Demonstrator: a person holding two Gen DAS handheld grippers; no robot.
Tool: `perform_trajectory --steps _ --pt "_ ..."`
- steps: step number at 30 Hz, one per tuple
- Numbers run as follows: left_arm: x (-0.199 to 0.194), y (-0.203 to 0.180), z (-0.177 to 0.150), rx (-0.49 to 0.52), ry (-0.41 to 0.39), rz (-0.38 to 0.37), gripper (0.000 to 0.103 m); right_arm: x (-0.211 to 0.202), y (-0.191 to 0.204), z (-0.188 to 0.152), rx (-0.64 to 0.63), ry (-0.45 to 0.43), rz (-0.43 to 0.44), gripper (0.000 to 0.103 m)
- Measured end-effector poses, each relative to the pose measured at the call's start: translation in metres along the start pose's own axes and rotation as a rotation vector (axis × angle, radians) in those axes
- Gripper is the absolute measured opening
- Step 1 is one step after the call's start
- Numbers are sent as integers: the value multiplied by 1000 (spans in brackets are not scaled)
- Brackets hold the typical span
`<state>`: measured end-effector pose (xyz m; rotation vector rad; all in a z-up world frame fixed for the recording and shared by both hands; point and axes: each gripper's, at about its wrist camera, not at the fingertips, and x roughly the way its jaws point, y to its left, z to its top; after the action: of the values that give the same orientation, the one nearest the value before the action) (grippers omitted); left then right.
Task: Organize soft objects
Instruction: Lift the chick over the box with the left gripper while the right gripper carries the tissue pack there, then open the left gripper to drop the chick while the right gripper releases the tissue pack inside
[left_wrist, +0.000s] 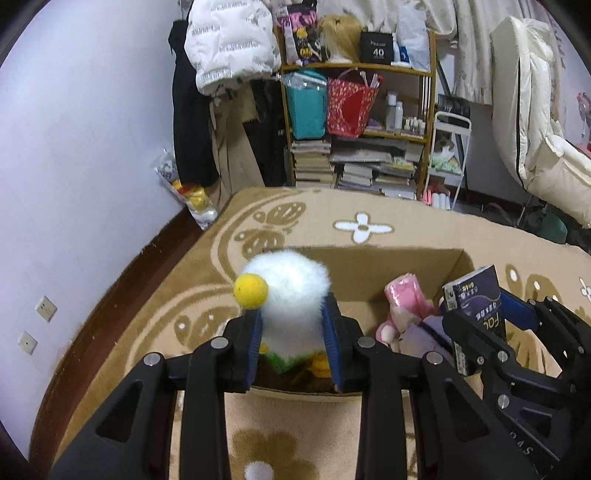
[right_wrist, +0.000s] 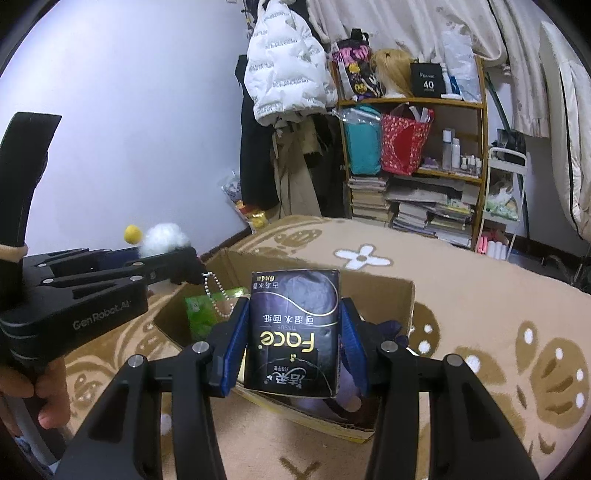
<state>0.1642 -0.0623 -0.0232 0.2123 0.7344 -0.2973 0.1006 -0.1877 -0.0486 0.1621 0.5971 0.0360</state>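
Observation:
My left gripper (left_wrist: 291, 317) is shut on a white fluffy plush (left_wrist: 286, 291) with a yellow ball, held over the near left part of an open cardboard box (left_wrist: 391, 264). It also shows in the right wrist view (right_wrist: 162, 236), with a bead chain (right_wrist: 218, 295) hanging from it. My right gripper (right_wrist: 293, 321) is shut on a dark tissue pack (right_wrist: 293, 332) marked "Face", held above the box (right_wrist: 376, 291); the pack shows in the left wrist view (left_wrist: 476, 306) too. A pink plush (left_wrist: 406, 302) and a green packet (right_wrist: 199, 314) lie in the box.
The box stands on a beige patterned rug (right_wrist: 461, 295). A bookshelf (left_wrist: 358, 129) with books and bags stands at the back, coats (left_wrist: 207, 110) hang to its left, and a white wall (left_wrist: 74, 147) runs along the left. A white cart (left_wrist: 447, 155) stands right of the shelf.

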Motion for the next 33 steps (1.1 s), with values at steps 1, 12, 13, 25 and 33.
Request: perform_trajectory --steps 1,12,13,25,33 --pt "5 -1 -2 -2 12 -3 29 3 -1 0 2 4 0 50" --pt "30 -5 -17 20 79 27 33 17 -5 -6 5 40 -7 51" --pt "32 -4 -18 22 80 32 33 17 -5 -7 5 41 -6 51" --pt "18 6 -17 12 37 80 57 17 -4 -8 6 54 -8 57" --pt "11 13 -20 3 32 115 85 5 -8 -5 37 33 -25 86"
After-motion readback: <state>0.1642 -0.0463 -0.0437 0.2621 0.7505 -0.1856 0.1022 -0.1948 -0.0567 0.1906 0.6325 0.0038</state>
